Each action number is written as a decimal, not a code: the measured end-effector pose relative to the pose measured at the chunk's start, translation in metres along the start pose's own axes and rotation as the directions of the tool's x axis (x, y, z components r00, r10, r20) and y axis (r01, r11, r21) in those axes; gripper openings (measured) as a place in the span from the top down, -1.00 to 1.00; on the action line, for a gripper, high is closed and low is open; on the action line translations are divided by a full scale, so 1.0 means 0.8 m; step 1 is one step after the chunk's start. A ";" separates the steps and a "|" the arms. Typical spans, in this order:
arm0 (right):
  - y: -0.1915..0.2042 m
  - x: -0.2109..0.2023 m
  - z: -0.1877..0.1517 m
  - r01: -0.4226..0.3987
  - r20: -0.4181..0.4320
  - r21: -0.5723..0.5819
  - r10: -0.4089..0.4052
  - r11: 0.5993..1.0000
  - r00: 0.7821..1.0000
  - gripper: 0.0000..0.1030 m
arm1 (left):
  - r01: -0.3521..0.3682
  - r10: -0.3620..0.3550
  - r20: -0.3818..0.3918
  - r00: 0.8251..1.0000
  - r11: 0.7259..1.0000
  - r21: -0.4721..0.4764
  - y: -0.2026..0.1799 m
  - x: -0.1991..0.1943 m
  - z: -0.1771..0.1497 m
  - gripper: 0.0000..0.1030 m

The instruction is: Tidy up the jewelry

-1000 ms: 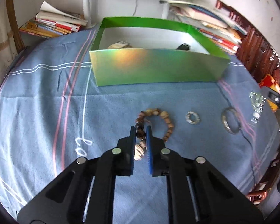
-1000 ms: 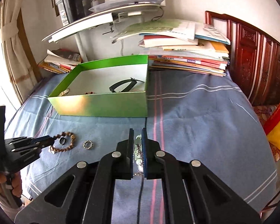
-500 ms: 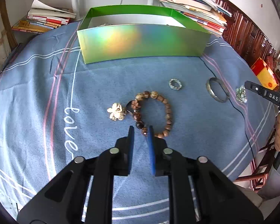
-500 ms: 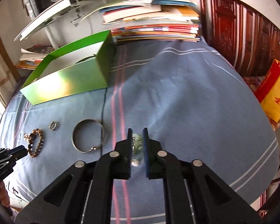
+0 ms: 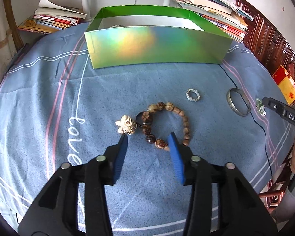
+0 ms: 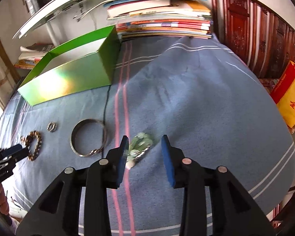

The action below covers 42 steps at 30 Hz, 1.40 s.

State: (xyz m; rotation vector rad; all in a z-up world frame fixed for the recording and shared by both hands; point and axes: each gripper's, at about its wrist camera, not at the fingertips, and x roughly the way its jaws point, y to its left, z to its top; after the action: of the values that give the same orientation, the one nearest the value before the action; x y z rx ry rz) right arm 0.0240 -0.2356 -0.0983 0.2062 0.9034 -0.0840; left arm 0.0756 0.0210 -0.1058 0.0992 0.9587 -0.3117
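A brown wooden bead bracelet (image 5: 167, 123) with a pale flower charm (image 5: 125, 126) lies on the blue cloth. My left gripper (image 5: 148, 137) is open, its jaws on either side of the bracelet's near beads. A small beaded ring (image 5: 193, 95) and a silver bangle (image 5: 237, 101) lie to the right. My right gripper (image 6: 144, 140) is open around a pale green bead piece (image 6: 140, 144) lying on the cloth. The bangle (image 6: 88, 137), ring (image 6: 52, 126) and bracelet (image 6: 33, 145) show left of it. The green box (image 5: 157, 45) stands behind.
Stacks of books (image 6: 161, 25) lie behind the box (image 6: 68, 78) and at the far left (image 5: 53, 19). A thin black cord (image 5: 259, 125) runs across the cloth by the bangle. A carved wooden headboard (image 6: 255, 29) and a red-yellow packet (image 6: 291, 98) are at the right.
Both grippers have opened. The left one let go of the bead bracelet, which now lies on the cloth. The right one released the green bead piece onto the cloth.
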 end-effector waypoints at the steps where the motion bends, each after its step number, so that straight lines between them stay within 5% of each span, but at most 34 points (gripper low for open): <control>1: 0.006 0.001 -0.002 -0.007 -0.002 -0.018 0.007 1.000 1.000 0.33 | 0.000 0.000 0.001 1.000 1.000 -0.001 0.000 0.000 0.000 0.13; 7: 0.033 0.000 -0.007 -0.069 -0.008 -0.088 0.068 0.994 0.998 0.46 | -0.009 0.009 0.006 1.000 1.000 0.000 0.001 0.000 -0.002 0.03; 19: 0.005 -0.002 0.002 -0.017 0.012 0.003 0.017 1.000 1.000 0.46 | -0.015 0.015 -0.011 1.000 1.000 0.000 -0.003 0.008 -0.002 -0.06; 26: 0.018 0.014 -0.003 -0.036 -0.021 -0.040 0.035 0.999 0.999 0.46 | -0.004 0.004 -0.012 1.000 1.000 -0.005 -0.005 0.010 0.000 -0.07; 29: 0.029 0.010 -0.009 -0.040 -0.023 -0.095 0.038 0.995 0.999 0.70 | -0.013 0.013 -0.012 1.000 1.000 -0.015 0.000 0.010 0.001 -0.07; 39: 0.023 -0.010 -0.022 -0.030 -0.012 -0.124 0.028 0.992 1.000 0.71 | -0.008 0.008 -0.012 1.000 1.000 -0.020 0.003 0.008 0.001 -0.08; 42: 0.015 -0.011 -0.020 -0.024 0.000 -0.097 0.024 0.995 1.000 0.42 | -0.006 0.006 -0.008 1.000 1.000 -0.020 0.001 0.006 0.002 -0.09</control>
State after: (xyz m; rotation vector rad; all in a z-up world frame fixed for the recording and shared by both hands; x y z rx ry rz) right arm 0.0082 -0.2206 -0.0988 0.1266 0.9013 -0.0176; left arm 0.0798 0.0205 -0.1093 0.0848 0.9688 -0.2966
